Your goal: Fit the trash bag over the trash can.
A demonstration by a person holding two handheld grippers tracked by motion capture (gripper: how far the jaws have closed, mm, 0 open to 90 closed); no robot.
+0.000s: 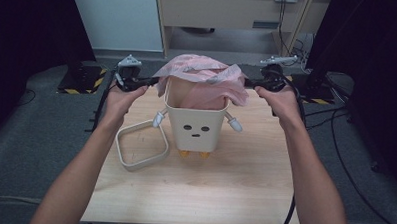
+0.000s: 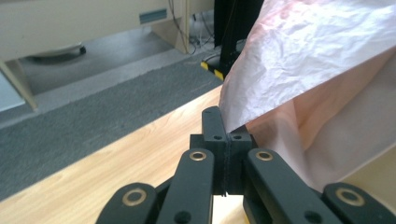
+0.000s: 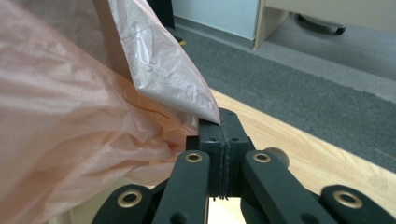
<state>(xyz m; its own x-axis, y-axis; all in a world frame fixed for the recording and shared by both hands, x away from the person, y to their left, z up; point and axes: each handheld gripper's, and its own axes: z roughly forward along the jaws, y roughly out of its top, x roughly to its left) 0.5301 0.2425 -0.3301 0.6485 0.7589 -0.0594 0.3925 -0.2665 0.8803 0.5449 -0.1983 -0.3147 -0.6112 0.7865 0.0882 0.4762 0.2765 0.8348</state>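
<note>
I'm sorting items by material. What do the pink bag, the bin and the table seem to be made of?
Pink bag: thin, crinkly, translucent plastic film. Bin: probably matte cream moulded plastic, smooth-walled. Table: pale wood-grain top, possibly laminate.

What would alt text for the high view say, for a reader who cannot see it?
Two hands hold black claws, the left claw and right claw each shut on an edge of a thin pink plastic bag draped over a cream face-painted bin on a wooden table.
</note>
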